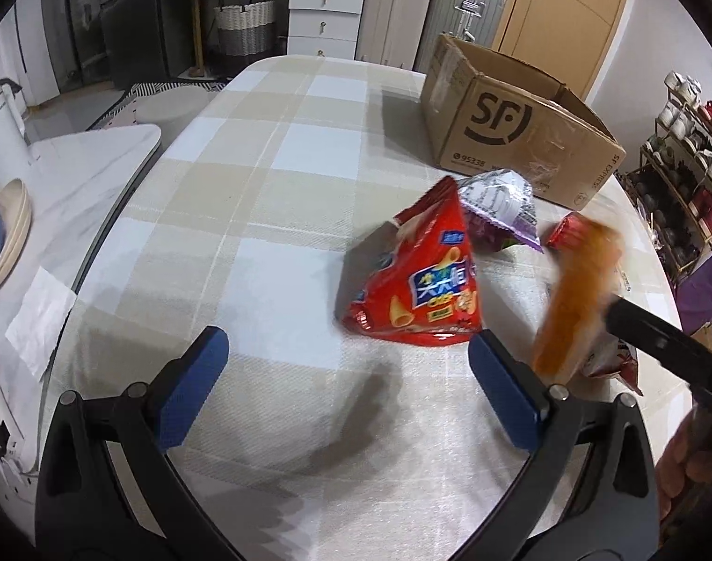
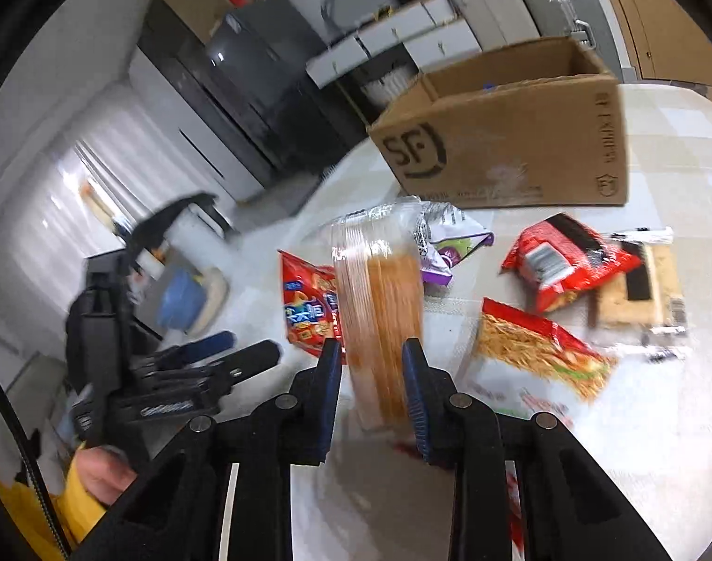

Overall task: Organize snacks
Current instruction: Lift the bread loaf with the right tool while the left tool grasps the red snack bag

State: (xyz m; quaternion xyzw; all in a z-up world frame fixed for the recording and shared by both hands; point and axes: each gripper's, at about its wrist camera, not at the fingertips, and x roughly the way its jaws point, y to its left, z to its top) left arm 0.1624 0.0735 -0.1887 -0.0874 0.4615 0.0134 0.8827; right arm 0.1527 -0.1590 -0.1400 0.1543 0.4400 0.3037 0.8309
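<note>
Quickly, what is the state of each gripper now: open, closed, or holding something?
Left gripper: open, holding nothing.
Right gripper: closed on a clear packet of orange snack.

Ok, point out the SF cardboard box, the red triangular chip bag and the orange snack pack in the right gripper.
SF cardboard box (image 1: 496, 126), left wrist view, logo face.
Red triangular chip bag (image 1: 417, 280), left wrist view, front panel.
Orange snack pack (image 2: 384, 308), right wrist view, mid-body.

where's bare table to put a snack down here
Free: the checked tablecloth left of the red chip bag, up to the SF box. Crowded: the snack cluster right of that bag, where the right gripper holds an orange packet.
</note>
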